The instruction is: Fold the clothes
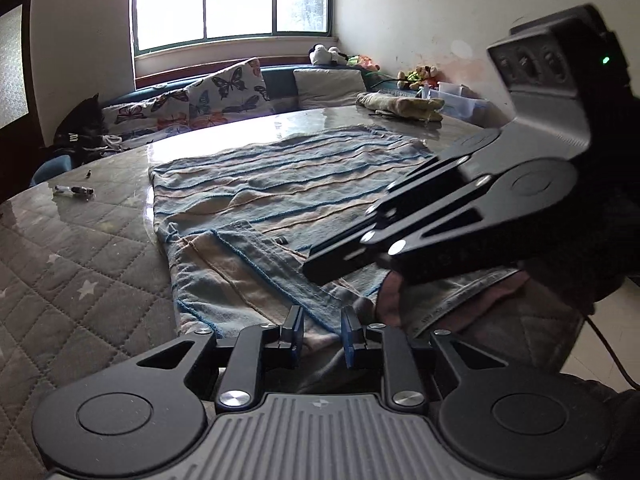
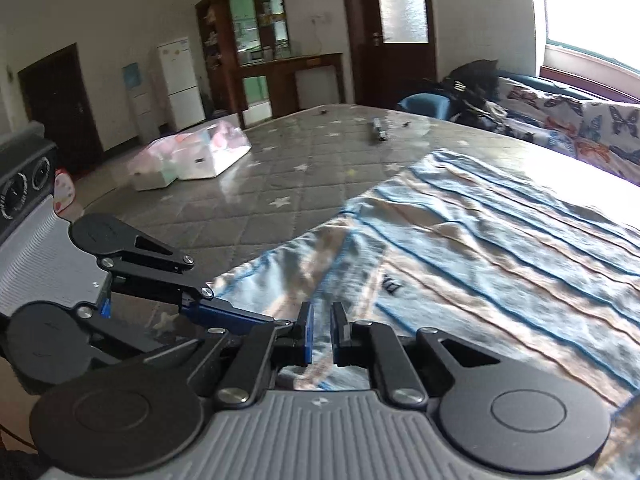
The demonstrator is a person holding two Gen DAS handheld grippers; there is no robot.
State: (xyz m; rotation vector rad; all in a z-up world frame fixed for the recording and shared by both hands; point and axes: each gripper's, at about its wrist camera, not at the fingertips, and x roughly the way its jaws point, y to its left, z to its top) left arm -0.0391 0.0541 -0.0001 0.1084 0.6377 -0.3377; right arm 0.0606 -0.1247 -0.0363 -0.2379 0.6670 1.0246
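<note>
The striped blue-and-beige garment [image 1: 280, 184] lies spread over the counter [image 1: 80, 240], one sleeve-like flap turned in over its body just ahead of the left gripper [image 1: 320, 330], whose fingers stand parted with cloth between them, not pinching it. The right gripper [image 2: 320, 330] hovers at the near hem, fingers slightly apart with nothing pinched, likely placed so both can take that edge together.
</note>
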